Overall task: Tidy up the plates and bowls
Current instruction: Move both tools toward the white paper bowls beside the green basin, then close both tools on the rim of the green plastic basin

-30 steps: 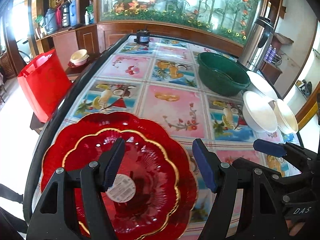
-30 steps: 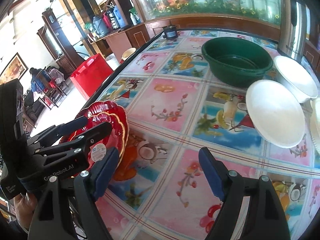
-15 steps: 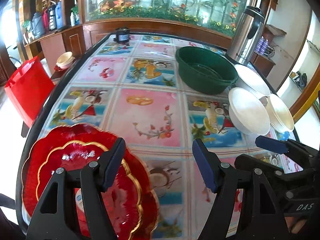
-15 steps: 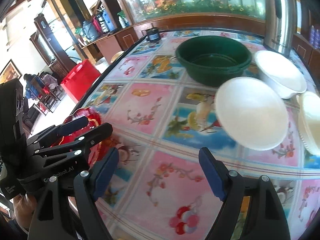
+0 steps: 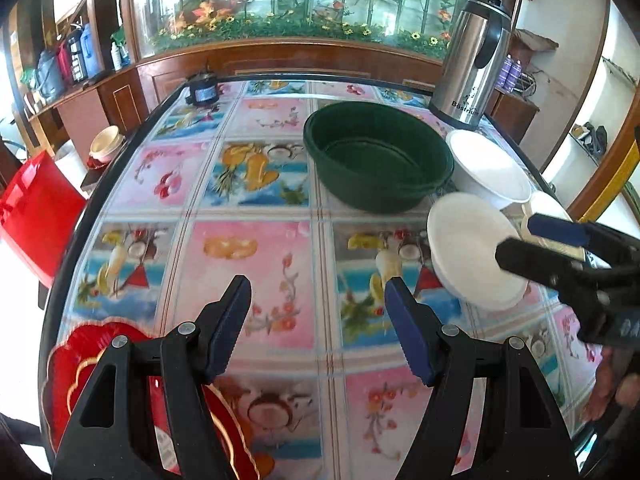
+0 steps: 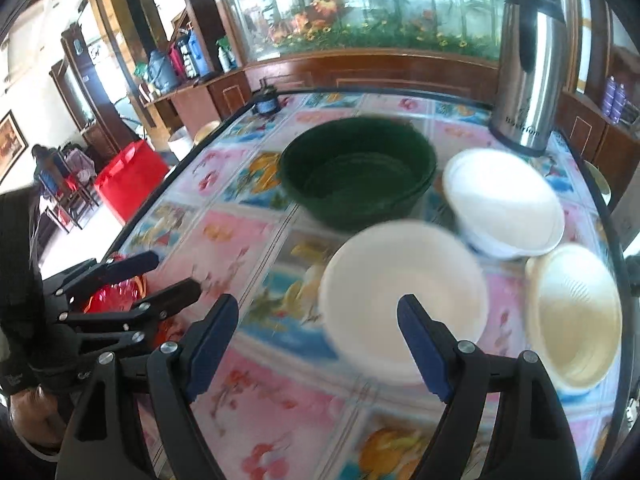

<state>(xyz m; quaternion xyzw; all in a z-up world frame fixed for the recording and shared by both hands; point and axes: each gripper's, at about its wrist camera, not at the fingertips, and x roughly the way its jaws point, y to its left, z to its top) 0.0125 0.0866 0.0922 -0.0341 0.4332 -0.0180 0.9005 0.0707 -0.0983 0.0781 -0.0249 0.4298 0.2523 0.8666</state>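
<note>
Stacked red plates with gold rims [image 5: 76,364] lie at the table's near left corner, partly under my left gripper's arm. My left gripper [image 5: 318,328] hangs open and empty over the flowered tablecloth. A white bowl [image 6: 400,292] sits just beyond my right gripper [image 6: 316,344], which is open with nothing between its fingers. Behind that bowl stand a second white bowl [image 6: 504,204] and a cream ribbed bowl [image 6: 572,316]. In the left wrist view the right gripper [image 5: 548,240] reaches over the nearest white bowl [image 5: 468,248]. The red plates [image 6: 116,292] show behind the left gripper in the right wrist view.
A dark green basin [image 5: 376,156] stands mid-table, with a steel thermos [image 5: 472,64] behind it at the far right. A small dark jar [image 5: 202,90] sits at the far edge. A red bag [image 5: 32,208] stands on the floor to the left. The table edge [image 5: 68,264] runs along the left.
Both grippers have moved to the right across the table, away from the red plates and toward the white bowls. The red plates slid to the lower left of the left wrist view. Both grippers stayed open.
</note>
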